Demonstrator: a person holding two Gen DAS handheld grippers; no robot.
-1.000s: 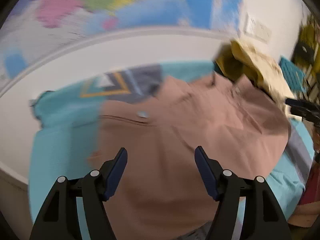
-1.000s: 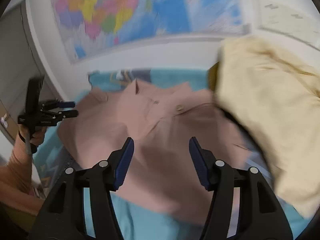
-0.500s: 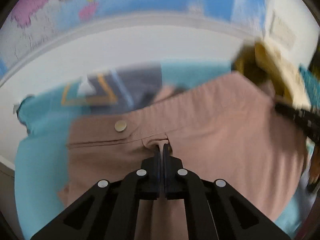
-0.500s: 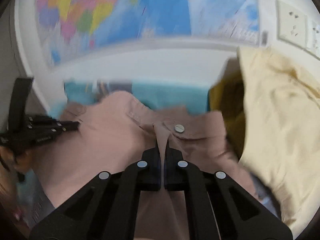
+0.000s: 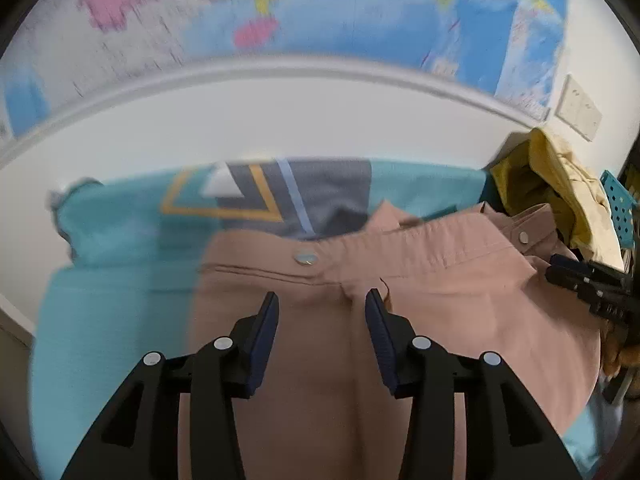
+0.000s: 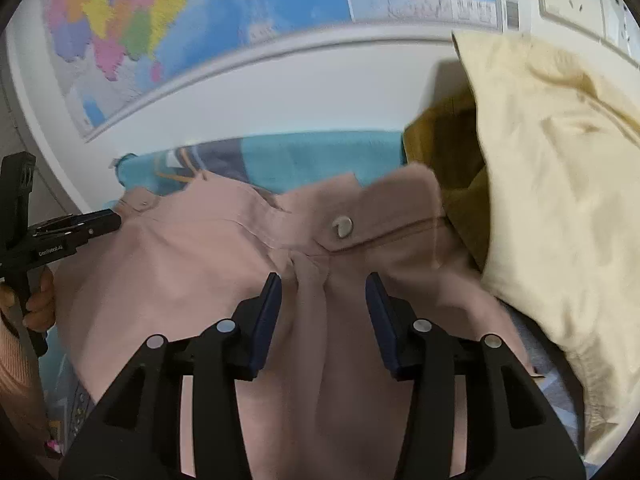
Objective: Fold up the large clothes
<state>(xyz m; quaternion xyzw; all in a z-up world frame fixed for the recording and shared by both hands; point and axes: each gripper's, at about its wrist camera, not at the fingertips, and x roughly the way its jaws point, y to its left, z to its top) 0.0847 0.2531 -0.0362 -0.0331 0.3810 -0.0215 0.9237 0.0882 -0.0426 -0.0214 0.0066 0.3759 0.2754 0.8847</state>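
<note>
A large dusty-pink garment (image 5: 420, 288) with metal snap buttons lies spread on a teal patterned cloth (image 5: 112, 248). My left gripper (image 5: 322, 308) is open just above a seam below a snap button (image 5: 305, 257), holding nothing. In the right wrist view the same pink garment (image 6: 192, 264) lies below my right gripper (image 6: 323, 292), which is open over a pinched ridge of fabric beside another snap button (image 6: 342, 226). Each gripper shows at the edge of the other's view: right gripper body (image 5: 588, 284), left gripper body (image 6: 72, 232).
A heap of cream and mustard-yellow clothes (image 6: 540, 184) lies to the right, touching the pink garment; it also shows in the left wrist view (image 5: 552, 196). A white wall with a coloured map (image 5: 320, 12) rises behind. A teal perforated basket (image 5: 620, 212) stands at far right.
Both grippers were open a second ago, shut on folds of the pink garment half a second ago, and have now opened and let the fabric go.
</note>
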